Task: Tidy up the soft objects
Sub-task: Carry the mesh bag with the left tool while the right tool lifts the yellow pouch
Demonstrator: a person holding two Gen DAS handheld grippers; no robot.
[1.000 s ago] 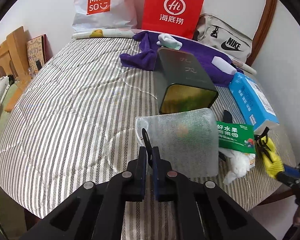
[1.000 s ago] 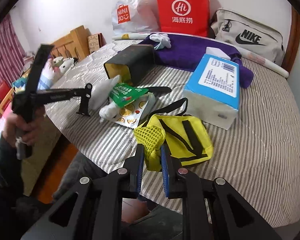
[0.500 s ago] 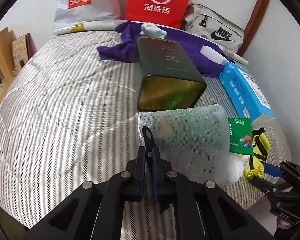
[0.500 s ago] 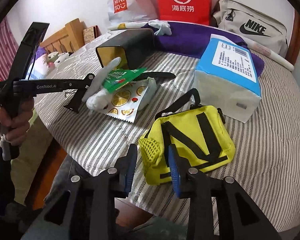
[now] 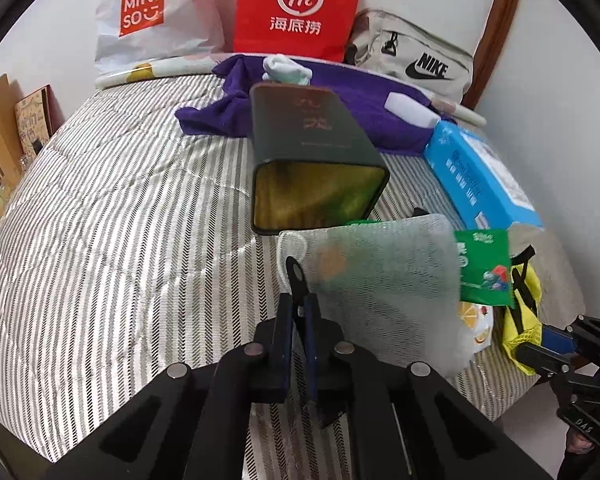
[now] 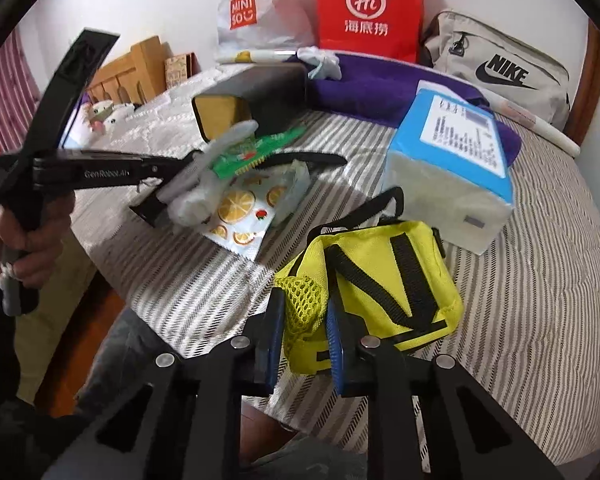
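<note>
My left gripper (image 5: 298, 312) is shut on the black pull tab of a white mesh pouch (image 5: 384, 288), held up just in front of the open mouth of a dark green tin box (image 5: 316, 160) lying on its side. In the right wrist view the pouch (image 6: 216, 152) hangs from the left gripper (image 6: 168, 188). My right gripper (image 6: 304, 320) has its jaws apart around the mesh corner of a yellow bag (image 6: 380, 292) resting on the striped bed; its fingers (image 6: 274, 320) stand beside the mesh.
A fruit-print packet (image 6: 256, 204) with green header, a blue tissue pack (image 6: 452, 168), a purple cloth (image 5: 340, 96), socks (image 5: 286, 70), a Nike bag (image 5: 416, 60), a red paper bag (image 5: 296, 8) and a Miniso bag (image 5: 148, 12) lie on the bed (image 5: 100, 240).
The left gripper carried the mesh pouch closer to the tin box's mouth. The right gripper opened from its pinch on the yellow bag's mesh corner; the bag settled on the bed.
</note>
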